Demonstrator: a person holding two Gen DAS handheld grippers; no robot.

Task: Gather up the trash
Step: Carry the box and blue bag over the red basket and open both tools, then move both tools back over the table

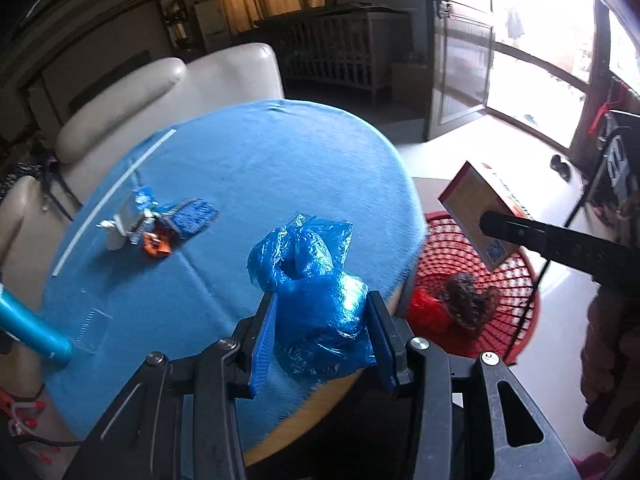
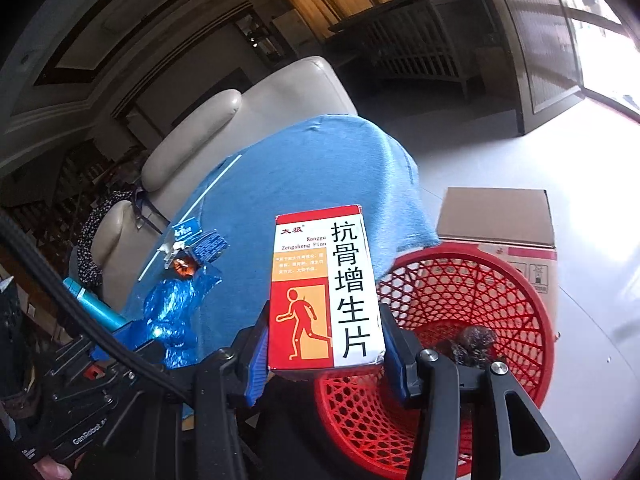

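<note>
Both hands are loaded, and the step in hand looks like the carry to the bin. The right tool (image 2: 324,354) has its blue pads closed against the sides of a red-and-white medicine box (image 2: 326,288), holding it upright in the air near the edge of the worktop (image 1: 256,168). In the left wrist view the same box (image 1: 478,214) hangs above the red mesh basket (image 1: 504,280), which stands on the floor right beside the worktop, with a dark clump (image 1: 470,304) and something red already in its bottom.

The left tool (image 1: 320,332) is part closed around a crumpled blue plastic bag (image 1: 316,304), both pads pressing into it, over the worktop's near edge and next to the basket.

Further back on the blue cloth lies a small heap of wrappers (image 1: 156,224), still uncollected, and a thin white strip (image 1: 112,196).

Next, I judge, the box wants bringing squarely over the basket's mouth before the pads part. The bag then needs swinging sideways off the worktop to the same place. It is light and may cling to a pad or drift outside the rim.
</note>
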